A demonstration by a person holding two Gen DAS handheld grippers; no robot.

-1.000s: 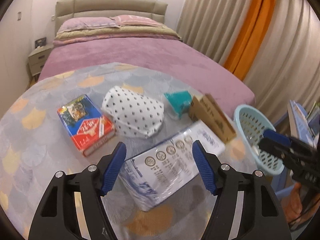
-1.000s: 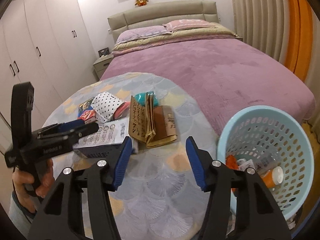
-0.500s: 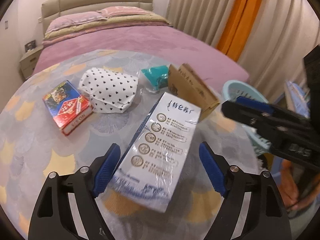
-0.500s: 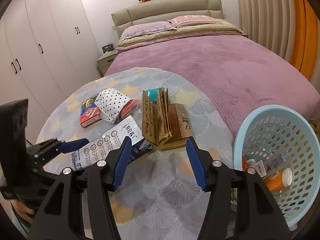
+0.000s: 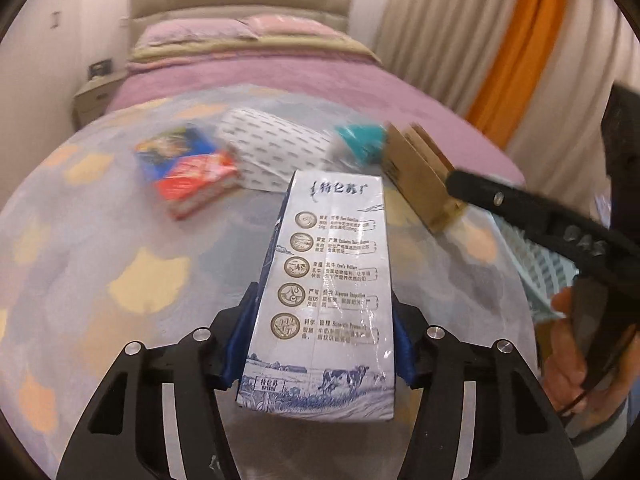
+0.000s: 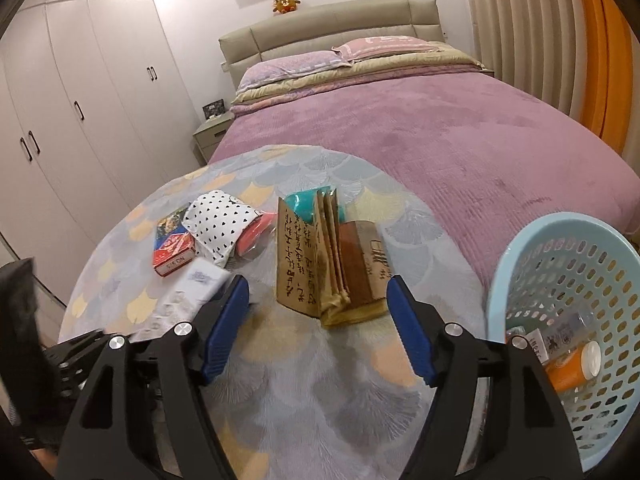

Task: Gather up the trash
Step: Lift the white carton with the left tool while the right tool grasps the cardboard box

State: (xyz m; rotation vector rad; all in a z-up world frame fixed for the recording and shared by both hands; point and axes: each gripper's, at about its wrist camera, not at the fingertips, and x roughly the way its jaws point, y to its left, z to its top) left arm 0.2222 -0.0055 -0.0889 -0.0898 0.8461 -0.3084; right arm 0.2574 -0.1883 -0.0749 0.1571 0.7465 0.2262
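The left gripper [image 5: 318, 344] has just been closing, and its blue jaws now pinch the near end of a white and blue milk carton [image 5: 328, 280], one pad on each long side; the carton runs straight out between them, its printed face up, its far end pointing at the other things on the surface [image 5: 120, 248]. The right gripper [image 6: 316, 320] has just been opening; its jaws stand spread with nothing between them, hovering over bare cloth just short of a folded brown paper bag [image 6: 320, 264], which stands on its edge in line with the gap. Behind the bag lies a teal packet [image 6: 308, 206], touching it. To the left of these sit a white pouch with black hearts [image 6: 218, 228], a pink thing [image 6: 250, 240] tucked against its side, and a red and blue card box [image 6: 172, 246] just beside the pouch. At the right edge of the surface stands a pale blue basket [image 6: 532, 256] holding an orange bottle [image 6: 572, 366] and some small packets. In the left wrist view the person's right hand [image 5: 572, 344] grips the black handle of the other gripper. A bed [image 6: 440, 132] with a purple cover fills the room beyond.
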